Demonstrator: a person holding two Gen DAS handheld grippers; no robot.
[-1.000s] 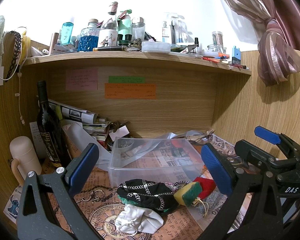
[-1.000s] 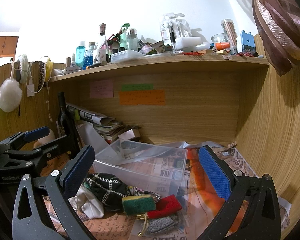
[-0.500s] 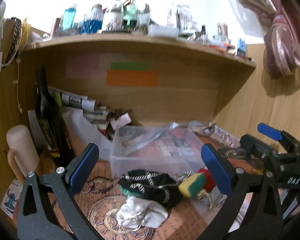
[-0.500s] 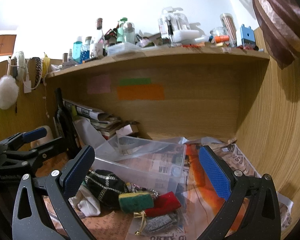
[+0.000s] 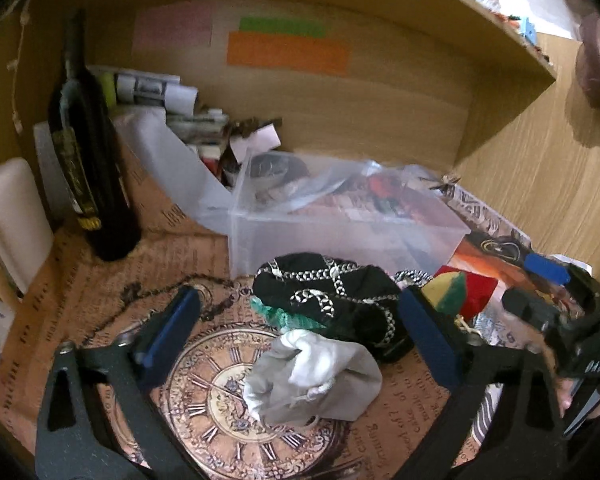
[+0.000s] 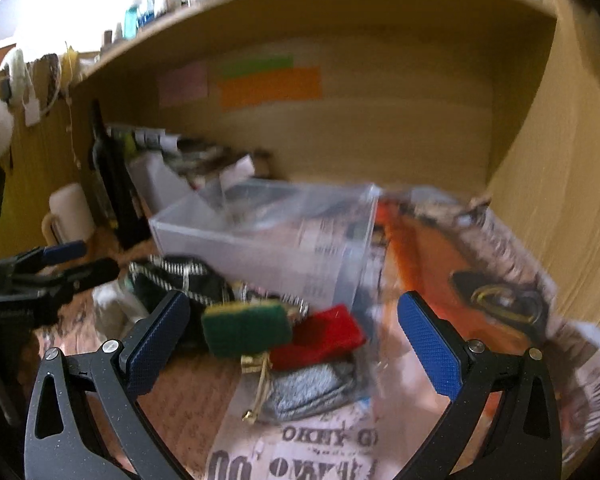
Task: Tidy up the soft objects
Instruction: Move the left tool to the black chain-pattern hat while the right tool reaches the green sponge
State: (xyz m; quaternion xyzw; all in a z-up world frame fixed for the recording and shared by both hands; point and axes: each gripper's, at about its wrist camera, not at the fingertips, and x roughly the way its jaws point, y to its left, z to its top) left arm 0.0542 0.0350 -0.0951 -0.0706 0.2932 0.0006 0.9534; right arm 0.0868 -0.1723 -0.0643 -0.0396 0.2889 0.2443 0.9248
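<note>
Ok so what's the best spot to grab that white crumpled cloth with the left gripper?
Grip the raised knot of folds at the top of the white cloth, coming straight down from above. It bunches highest there and lies between the open left gripper fingers, apart from the black chain-print cloth behind.
</note>
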